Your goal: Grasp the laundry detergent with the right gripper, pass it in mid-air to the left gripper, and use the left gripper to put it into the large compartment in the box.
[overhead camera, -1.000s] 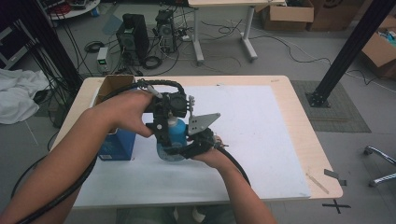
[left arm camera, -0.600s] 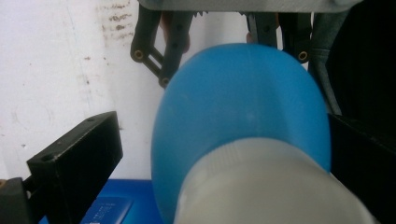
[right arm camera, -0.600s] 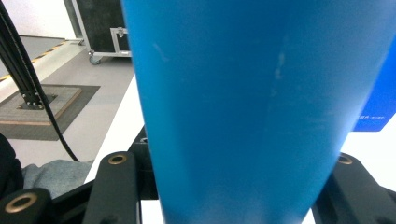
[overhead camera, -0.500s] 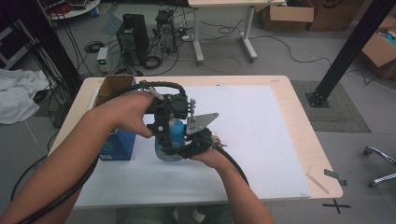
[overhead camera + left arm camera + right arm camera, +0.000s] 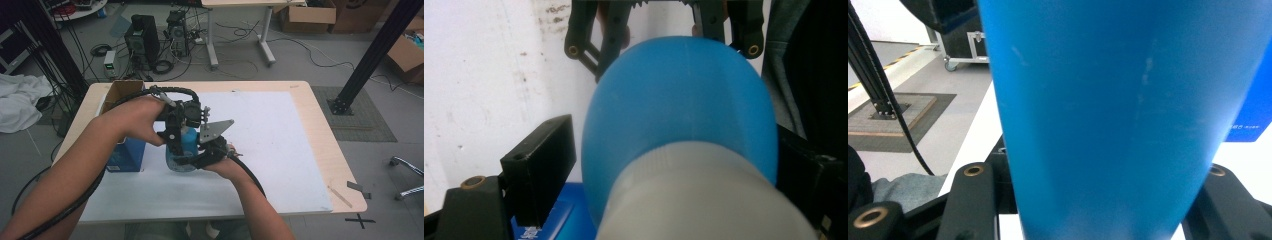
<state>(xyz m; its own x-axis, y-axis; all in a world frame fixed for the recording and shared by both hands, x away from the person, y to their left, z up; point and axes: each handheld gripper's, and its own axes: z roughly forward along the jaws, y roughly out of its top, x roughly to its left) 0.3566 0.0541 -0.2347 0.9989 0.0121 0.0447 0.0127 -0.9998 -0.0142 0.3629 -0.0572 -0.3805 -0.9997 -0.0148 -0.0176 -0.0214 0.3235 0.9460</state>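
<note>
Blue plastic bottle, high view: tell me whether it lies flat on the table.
No, the blue plastic bottle stands upright on the white mat.

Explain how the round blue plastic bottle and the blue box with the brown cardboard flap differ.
The round blue plastic bottle is curved and translucent with a pale cap; the blue box with the brown cardboard flap is square-sided and opaque. The right gripper clamps the bottle, and the left gripper has just been closing around its cap; the box stands untouched beside them. Both are blue and stand upright on the table.

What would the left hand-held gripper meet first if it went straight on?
Probably the white cap of the blue bottle, already between the jaws of the left hand-held gripper, which have just been closing.
</note>
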